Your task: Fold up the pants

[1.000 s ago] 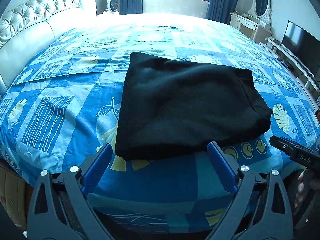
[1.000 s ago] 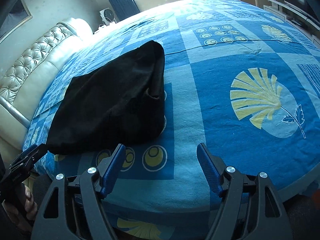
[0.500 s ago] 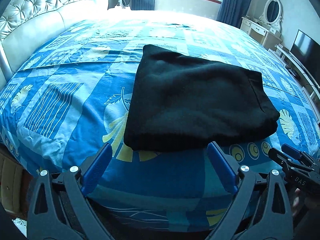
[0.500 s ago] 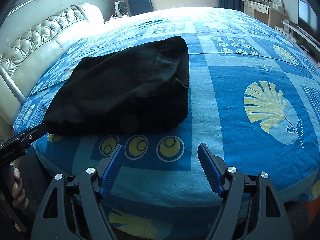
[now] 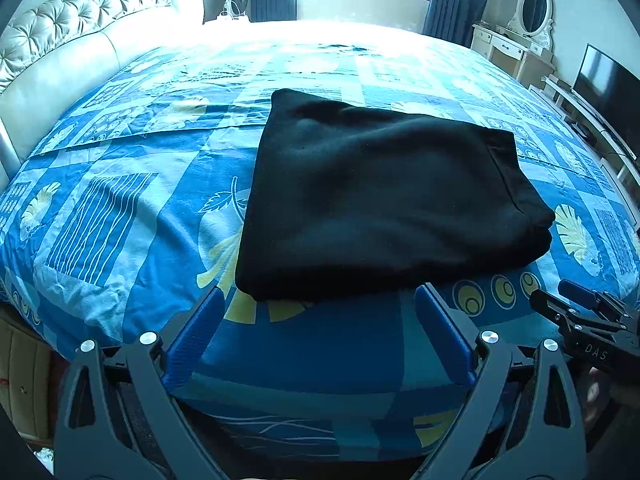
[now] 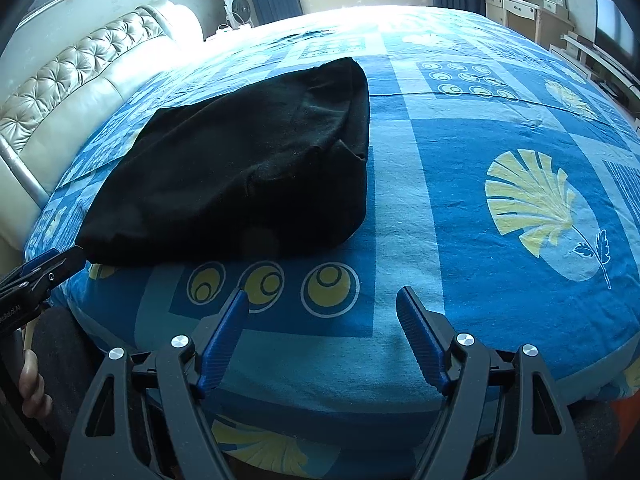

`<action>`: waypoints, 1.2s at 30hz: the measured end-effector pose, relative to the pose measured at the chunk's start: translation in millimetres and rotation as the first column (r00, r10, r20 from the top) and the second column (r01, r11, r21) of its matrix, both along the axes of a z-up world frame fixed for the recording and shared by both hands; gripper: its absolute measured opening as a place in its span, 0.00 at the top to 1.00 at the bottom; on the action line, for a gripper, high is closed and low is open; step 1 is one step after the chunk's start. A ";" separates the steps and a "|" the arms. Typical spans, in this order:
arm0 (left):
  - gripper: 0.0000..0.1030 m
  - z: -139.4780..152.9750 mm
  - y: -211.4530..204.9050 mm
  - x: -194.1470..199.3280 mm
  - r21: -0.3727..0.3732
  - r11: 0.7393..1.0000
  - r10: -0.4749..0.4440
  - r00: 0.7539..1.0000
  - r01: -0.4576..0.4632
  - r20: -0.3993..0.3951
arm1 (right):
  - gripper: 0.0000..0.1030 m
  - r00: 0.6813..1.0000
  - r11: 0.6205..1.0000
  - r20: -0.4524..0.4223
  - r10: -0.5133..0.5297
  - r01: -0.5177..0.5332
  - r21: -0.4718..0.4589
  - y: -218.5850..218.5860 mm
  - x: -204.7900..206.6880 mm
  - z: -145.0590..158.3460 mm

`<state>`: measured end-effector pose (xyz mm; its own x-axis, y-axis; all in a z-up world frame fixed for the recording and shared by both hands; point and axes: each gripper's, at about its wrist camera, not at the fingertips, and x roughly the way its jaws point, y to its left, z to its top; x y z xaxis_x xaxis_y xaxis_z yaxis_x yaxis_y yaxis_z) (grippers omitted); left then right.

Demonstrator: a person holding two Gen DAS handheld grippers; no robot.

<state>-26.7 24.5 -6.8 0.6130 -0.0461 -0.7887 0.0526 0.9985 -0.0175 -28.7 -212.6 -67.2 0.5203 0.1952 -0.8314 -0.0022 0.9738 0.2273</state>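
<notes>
Pants (image 5: 384, 204): black, folded into a flat block, lying on the bed (image 5: 120, 208) near its front edge.
Left gripper (image 5: 320, 300): jaws spread, empty, just short of the pants.
Right gripper (image 6: 322, 300): jaws spread, empty, over bare sheet beside the pants.

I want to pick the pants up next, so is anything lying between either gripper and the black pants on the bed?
Nothing visible. Only bare patterned bedsheet separates the open left gripper and open right gripper from the folded black pants.
</notes>
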 end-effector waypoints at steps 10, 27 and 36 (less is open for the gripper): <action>0.07 1.6 0.9 0.1 0.022 1.000 0.005 1.000 -0.005 0.007 | 0.27 1.000 1.000 -0.005 0.009 -0.009 0.002 3.6 -0.7 -0.1; 0.07 -0.3 1.2 -0.1 0.029 1.000 0.009 1.000 -0.009 0.001 | 0.27 1.000 1.000 -0.014 0.016 -0.016 -0.003 7.7 -0.9 -1.1; 0.07 -2.1 1.1 0.5 0.037 0.999 0.008 1.000 -0.008 -0.006 | 0.26 1.000 1.000 -0.024 0.019 -0.019 -0.003 8.5 -0.5 -3.5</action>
